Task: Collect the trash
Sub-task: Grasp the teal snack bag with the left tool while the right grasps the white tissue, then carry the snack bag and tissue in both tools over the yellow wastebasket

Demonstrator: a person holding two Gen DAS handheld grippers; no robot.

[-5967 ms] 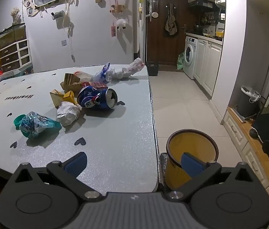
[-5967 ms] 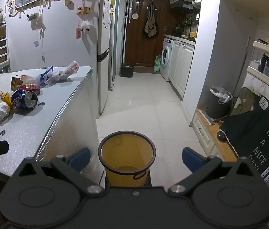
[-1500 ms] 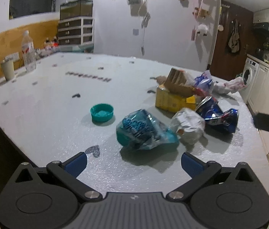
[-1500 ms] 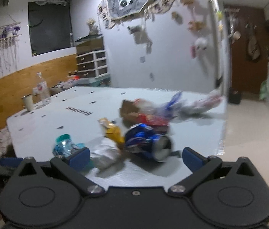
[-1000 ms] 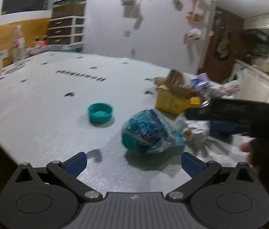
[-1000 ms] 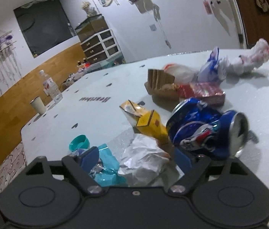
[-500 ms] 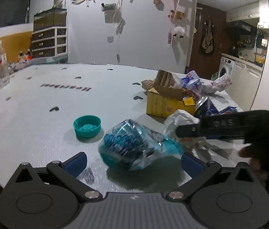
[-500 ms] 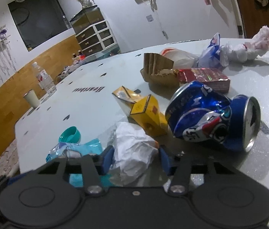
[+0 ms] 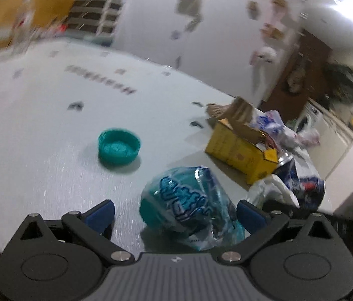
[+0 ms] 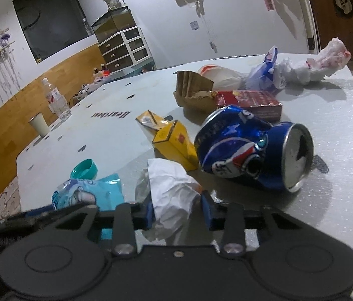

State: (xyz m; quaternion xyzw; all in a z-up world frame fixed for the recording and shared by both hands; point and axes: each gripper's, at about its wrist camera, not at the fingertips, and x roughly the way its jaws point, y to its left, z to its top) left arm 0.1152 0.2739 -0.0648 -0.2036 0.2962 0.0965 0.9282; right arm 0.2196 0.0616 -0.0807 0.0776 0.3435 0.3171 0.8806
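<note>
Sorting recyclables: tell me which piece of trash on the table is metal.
The crushed blue can, lying on its side beside the yellow carton. Everything else around it is paper, cardboard or plastic.

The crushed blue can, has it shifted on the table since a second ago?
No. The crushed blue can lies beside the yellow box, in front of the red packet, as before.

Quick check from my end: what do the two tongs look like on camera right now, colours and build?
Both look alike. The left tongs have a matte black body with a ribbed centre panel, two round discs, silver pivot screws and angular black linkage arms ending in blue pads. The right tongs show the same black frame, discs, silver screws and blue pads. No cables or sleeves are visible.
</note>
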